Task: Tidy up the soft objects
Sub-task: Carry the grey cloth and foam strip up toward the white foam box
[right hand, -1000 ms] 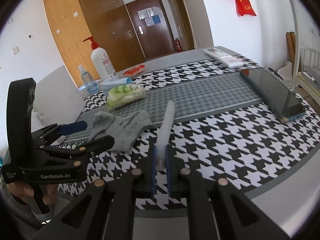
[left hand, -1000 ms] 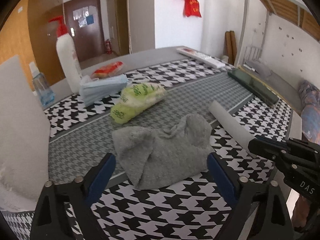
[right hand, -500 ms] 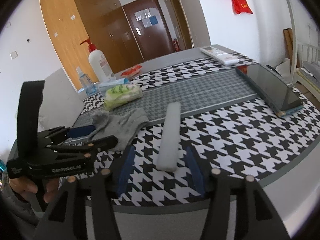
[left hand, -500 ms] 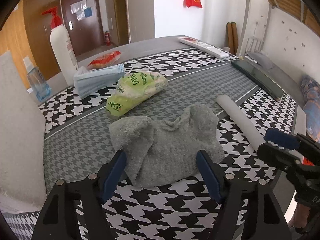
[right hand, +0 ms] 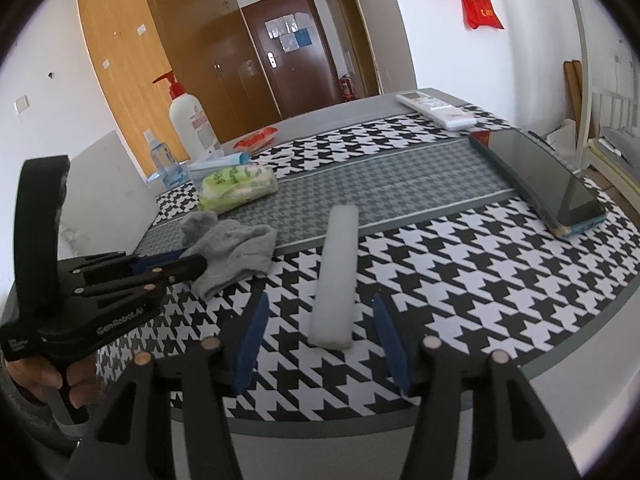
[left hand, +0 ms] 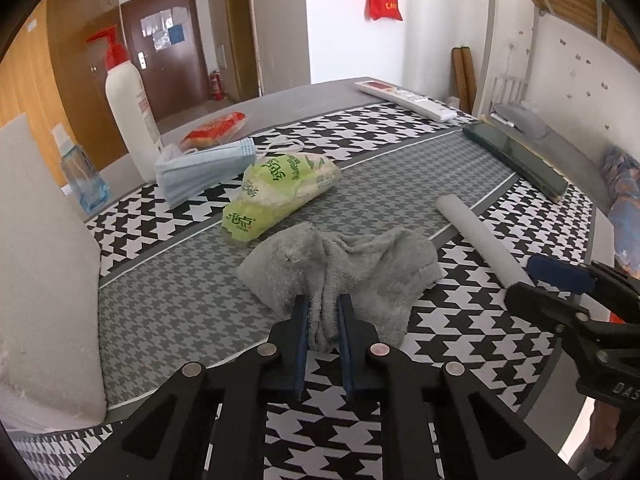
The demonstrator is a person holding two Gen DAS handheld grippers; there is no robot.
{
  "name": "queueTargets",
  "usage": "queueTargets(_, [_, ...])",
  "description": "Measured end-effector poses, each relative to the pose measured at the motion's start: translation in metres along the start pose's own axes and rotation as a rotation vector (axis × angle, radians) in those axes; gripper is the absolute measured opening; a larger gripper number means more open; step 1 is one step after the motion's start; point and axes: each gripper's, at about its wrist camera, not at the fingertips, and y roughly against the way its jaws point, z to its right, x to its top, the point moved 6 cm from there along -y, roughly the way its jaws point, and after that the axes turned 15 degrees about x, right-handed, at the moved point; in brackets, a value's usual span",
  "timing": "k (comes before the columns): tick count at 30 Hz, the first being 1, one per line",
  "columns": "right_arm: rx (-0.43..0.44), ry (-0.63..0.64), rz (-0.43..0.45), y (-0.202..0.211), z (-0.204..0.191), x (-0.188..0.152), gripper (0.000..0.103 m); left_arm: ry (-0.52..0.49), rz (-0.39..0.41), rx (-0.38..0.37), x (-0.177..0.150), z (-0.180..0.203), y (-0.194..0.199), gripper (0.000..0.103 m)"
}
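The left gripper [left hand: 323, 312] has its fingers pinching the near edge of the gray sock [left hand: 340, 272], which lies on the table [left hand: 160, 312] beside the green tissue pack [left hand: 280, 196]. The right gripper [right hand: 320, 344] has its fingers spread, one on each side of the white foam stick [right hand: 336, 276], not touching it.

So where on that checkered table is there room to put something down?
The widest bare patch lies between the white foam strip and the dark phone. The far grey end, between red packet and remote, is bare too. Around the grey cloth, tissue pack and masks it is crowded.
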Motion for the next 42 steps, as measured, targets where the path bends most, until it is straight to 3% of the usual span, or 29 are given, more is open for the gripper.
queueTargets(6, [-0.035,0.033,-0.018,-0.007,-0.005,0.001,0.059,0.019,0.033,-0.014,-0.002,-0.010,0.015,0.015])
queueTargets(10, [-0.080,0.052,-0.030,-0.010,-0.006,0.001,0.040,0.025,0.045,-0.020,-0.003,-0.014,0.021,0.015])
queueTargets(15, [-0.136,0.062,-0.037,-0.009,-0.003,0.002,0.023,0.029,0.067,-0.021,-0.004,-0.019,0.030,0.015])
queueTargets(19, [-0.144,0.080,-0.032,-0.009,-0.006,0.002,0.018,0.028,0.082,-0.028,-0.005,-0.020,0.036,0.015])
queueTargets(42, [-0.088,0.114,0.054,0.009,-0.040,0.030,0.016,0.067,0.189,-0.002,-0.003,-0.051,0.072,0.015])
